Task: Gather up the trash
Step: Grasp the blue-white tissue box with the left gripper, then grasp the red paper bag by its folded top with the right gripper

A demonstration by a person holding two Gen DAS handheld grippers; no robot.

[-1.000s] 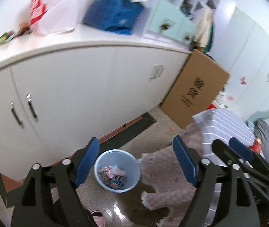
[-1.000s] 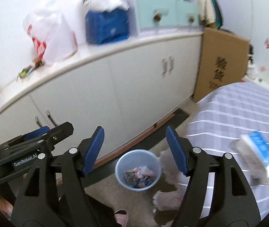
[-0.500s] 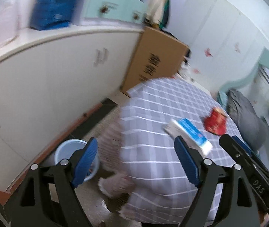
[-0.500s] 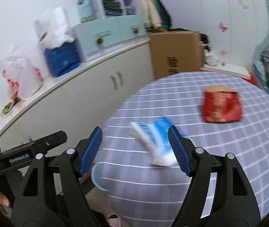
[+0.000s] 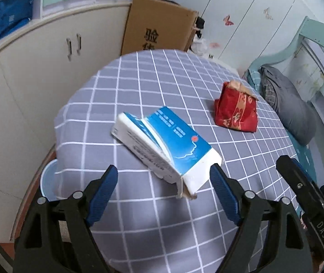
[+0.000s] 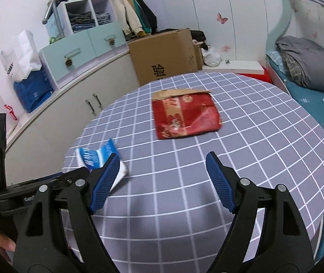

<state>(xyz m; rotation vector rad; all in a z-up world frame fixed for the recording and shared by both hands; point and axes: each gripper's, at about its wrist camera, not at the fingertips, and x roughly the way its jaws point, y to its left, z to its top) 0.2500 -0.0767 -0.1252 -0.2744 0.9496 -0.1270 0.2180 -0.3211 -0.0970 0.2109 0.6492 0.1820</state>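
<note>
Black left gripper (image 5: 163,187) and right gripper (image 6: 162,180) angle down, jaws apart, over table (image 5: 139,227).

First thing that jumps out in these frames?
A torn blue-and-white box lies on the checked tablecloth, just ahead of the open left claw. Behind it to the right sits a crumpled red bag, ahead of the open right claw. Both claws are empty.

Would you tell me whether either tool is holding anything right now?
Nothing is held: the left tool and right tool are open above the table, clear of the blue box.
</note>
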